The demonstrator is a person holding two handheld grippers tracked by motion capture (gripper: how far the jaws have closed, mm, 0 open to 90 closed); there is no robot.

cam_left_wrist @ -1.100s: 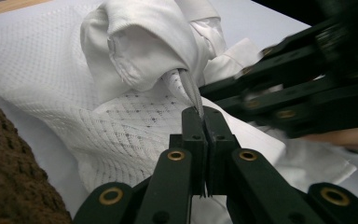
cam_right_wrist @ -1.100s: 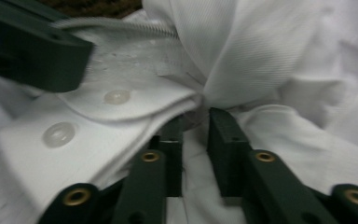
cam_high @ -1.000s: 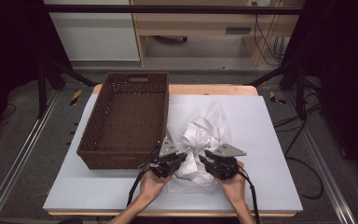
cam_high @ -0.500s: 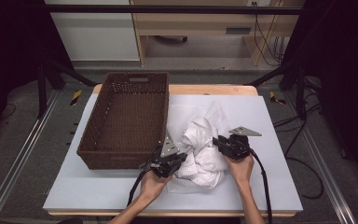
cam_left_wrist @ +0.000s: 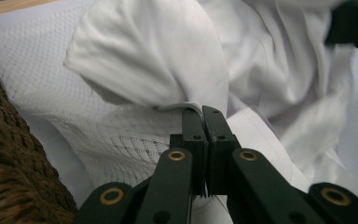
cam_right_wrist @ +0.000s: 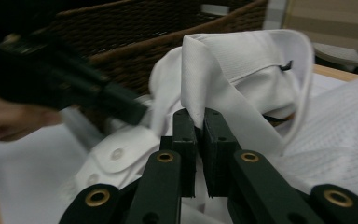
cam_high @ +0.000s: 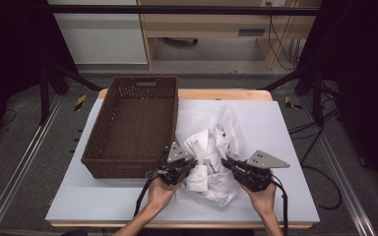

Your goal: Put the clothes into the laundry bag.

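High view: fixed above the near edge of the worktop point(cam_high: 285, 123), facing forward and down, far enough to take in the whole surface and the floor beyond

Left gripper view: riding on the left gripper point(cam_left_wrist: 204, 112), looking along its fingers, very close to the white shirt point(cam_left_wrist: 158, 56)

Right gripper view: riding on the right gripper point(cam_right_wrist: 196, 114), likewise close, facing the wicker basket point(cam_right_wrist: 135, 28)

Shared by all three: shirt and basket edge

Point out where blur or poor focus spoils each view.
High view: soft overall, dark at the sides. Left gripper view: white shirt fairly sharp, wicker basket blurred. Right gripper view: the other tool smeared, shirt collar soft.
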